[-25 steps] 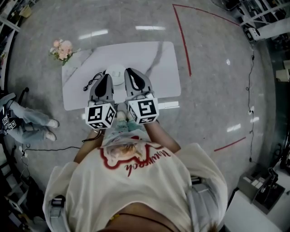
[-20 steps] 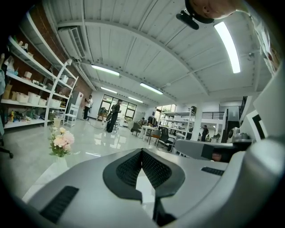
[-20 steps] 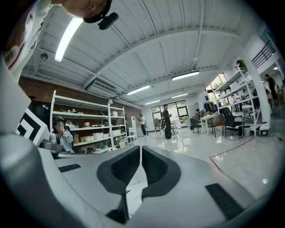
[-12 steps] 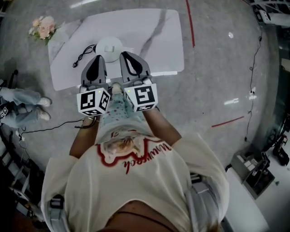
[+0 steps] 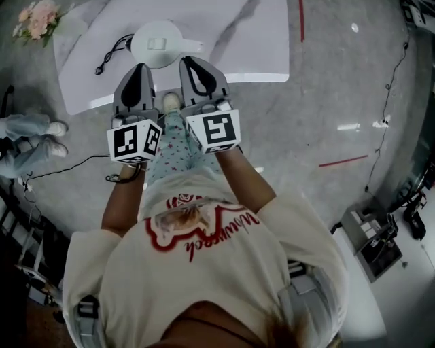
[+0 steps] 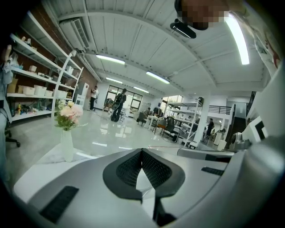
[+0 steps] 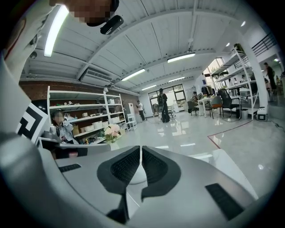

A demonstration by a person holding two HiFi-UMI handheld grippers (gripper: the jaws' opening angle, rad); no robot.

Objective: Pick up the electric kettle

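The white electric kettle (image 5: 158, 44) stands on the white marble table (image 5: 238, 41), near its front edge, with its black cord (image 5: 112, 53) trailing left. My left gripper (image 5: 141, 66) and right gripper (image 5: 189, 61) hang side by side just short of the kettle, over the table's front edge, not touching it. Both are shut with nothing held. In the left gripper view the left gripper (image 6: 141, 151) has its tips pressed together. In the right gripper view the right gripper (image 7: 140, 148) shows only a hairline slit. A pale rounded shape shows low between each pair of pads.
A vase of pink flowers (image 5: 37, 17) stands by the table's far left corner; the same flowers (image 6: 67, 118) appear in the left gripper view. A seated person's legs (image 5: 30, 139) are at the left. Red tape lines (image 5: 343, 162) mark the floor; equipment (image 5: 370, 241) sits at lower right.
Both grippers have sunk together, still side by side. In the head view the table and kettle have slid toward the top edge, and the grippers' tips now reach the table's front edge.
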